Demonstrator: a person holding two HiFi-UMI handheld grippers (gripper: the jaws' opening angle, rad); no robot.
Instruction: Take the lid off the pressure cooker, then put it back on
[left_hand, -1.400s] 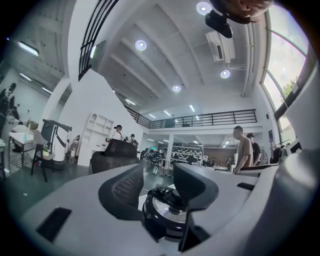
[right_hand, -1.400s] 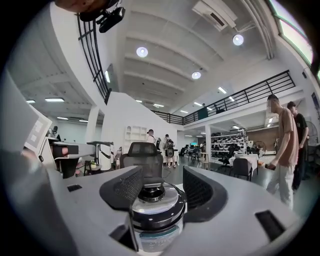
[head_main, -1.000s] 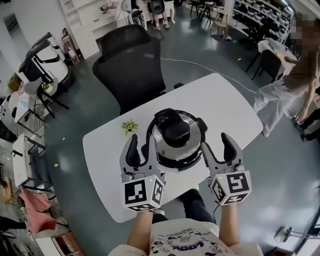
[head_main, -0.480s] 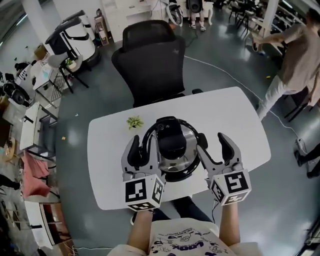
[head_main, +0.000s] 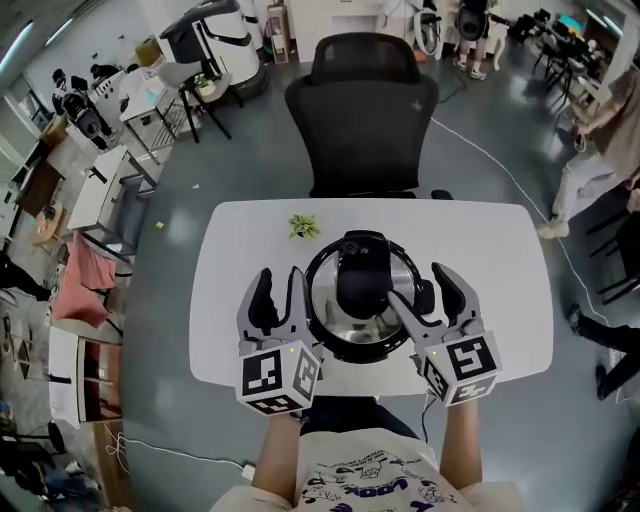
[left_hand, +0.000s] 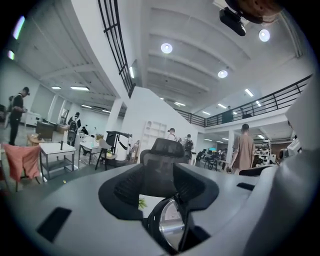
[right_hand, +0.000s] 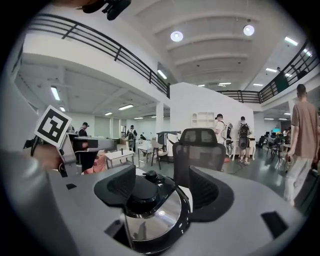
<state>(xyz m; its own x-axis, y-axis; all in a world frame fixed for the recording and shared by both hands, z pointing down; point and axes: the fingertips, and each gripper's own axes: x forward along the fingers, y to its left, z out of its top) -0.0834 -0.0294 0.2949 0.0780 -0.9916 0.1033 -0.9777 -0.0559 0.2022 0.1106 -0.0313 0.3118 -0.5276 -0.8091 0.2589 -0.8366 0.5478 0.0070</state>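
I get bright, even light — round ceiling lamps (left_hand: 166, 48) overhead, a soft glare on the cooker's steel lid (right_hand: 159, 212). Both gripper views bend hard into black corners; whatever is closest to the lens looks soft. The head view curves too.

The head view looks steeply down from above the person onto the white table (head_main: 240, 260), taking in the pressure cooker (head_main: 362, 310), the left gripper (head_main: 280, 285) and the right gripper (head_main: 420, 285). Each gripper view sits low, close beside the cooker, facing nearly level along its jaws. All three views share the cooker and the black office chair (head_main: 362, 110).
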